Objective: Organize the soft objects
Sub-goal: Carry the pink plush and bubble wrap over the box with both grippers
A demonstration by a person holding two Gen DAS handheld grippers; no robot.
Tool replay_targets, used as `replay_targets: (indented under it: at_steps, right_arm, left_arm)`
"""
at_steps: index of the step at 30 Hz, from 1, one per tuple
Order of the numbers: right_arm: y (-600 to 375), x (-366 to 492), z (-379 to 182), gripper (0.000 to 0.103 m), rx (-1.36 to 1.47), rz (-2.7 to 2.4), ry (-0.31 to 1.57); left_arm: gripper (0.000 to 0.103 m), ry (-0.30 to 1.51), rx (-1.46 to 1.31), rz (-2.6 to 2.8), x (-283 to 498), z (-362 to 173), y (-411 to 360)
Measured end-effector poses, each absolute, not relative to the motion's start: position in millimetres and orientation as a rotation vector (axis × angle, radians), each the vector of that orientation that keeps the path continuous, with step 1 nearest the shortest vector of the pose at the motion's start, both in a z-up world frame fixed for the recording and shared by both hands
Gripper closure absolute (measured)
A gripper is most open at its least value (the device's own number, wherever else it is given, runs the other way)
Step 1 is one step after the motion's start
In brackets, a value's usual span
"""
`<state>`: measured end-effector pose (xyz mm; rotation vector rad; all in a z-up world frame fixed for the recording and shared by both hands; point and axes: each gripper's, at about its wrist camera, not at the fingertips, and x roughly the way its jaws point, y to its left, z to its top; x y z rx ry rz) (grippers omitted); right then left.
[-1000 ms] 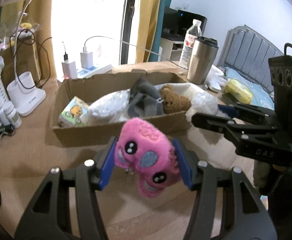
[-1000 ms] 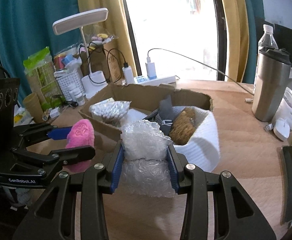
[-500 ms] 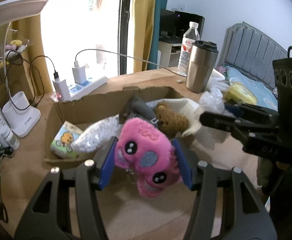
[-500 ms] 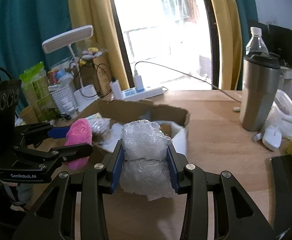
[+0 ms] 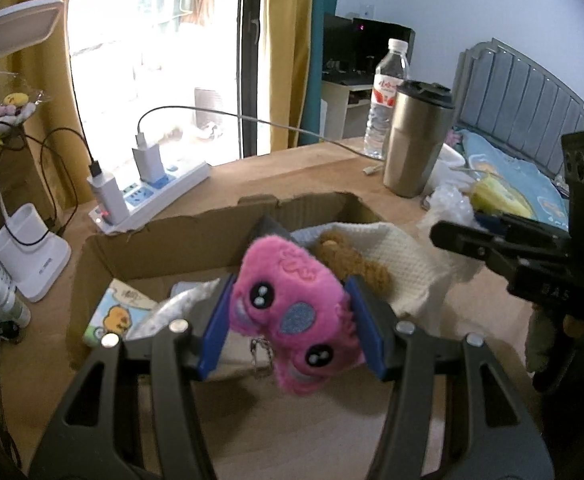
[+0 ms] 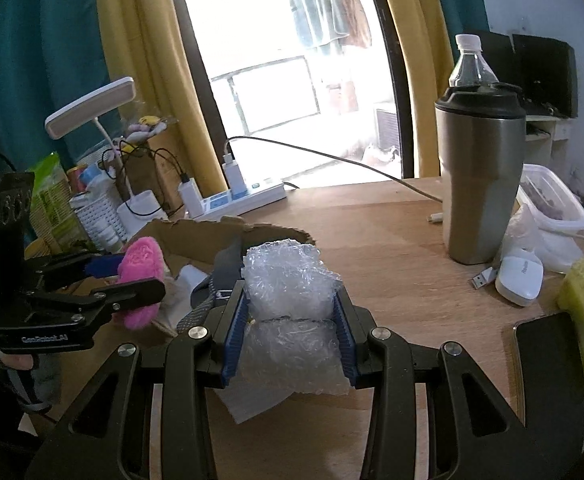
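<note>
The left hand-held gripper (image 5: 292,330) is clenched on a pink plush toy (image 5: 292,312), its blue pads pressing both sides, and carries it in the air just over the near wall of the cardboard box (image 5: 164,248). The right hand-held gripper (image 6: 290,330) is clamped on a wad of bubble wrap (image 6: 288,280), held above the bare bench (image 6: 391,248) at the box's right end. Inside the box lie a brown teddy bear (image 5: 355,264), a white knitted cloth (image 5: 407,264) draped over the right wall, and a tissue packet (image 5: 114,316) at the left. The box's far rim is torn and uneven. Beyond it a power strip (image 5: 160,196) sits near the bench's back edge. To the right a steel tumbler (image 6: 479,184) stands well apart, with open wood between it and the box.
</note>
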<state>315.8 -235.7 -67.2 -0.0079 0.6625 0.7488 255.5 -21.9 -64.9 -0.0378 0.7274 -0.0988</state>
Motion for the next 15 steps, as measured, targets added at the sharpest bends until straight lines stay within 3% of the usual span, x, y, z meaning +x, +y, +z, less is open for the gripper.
replay_targets:
  at_steps: [15]
  right_arm:
    - [-225.8, 320.6, -71.8, 0.061, -0.017, 0.719, 0.68]
  left_arm:
    - [0.04, 0.788, -0.021, -0.092, 283.9, -86.2, -20.4]
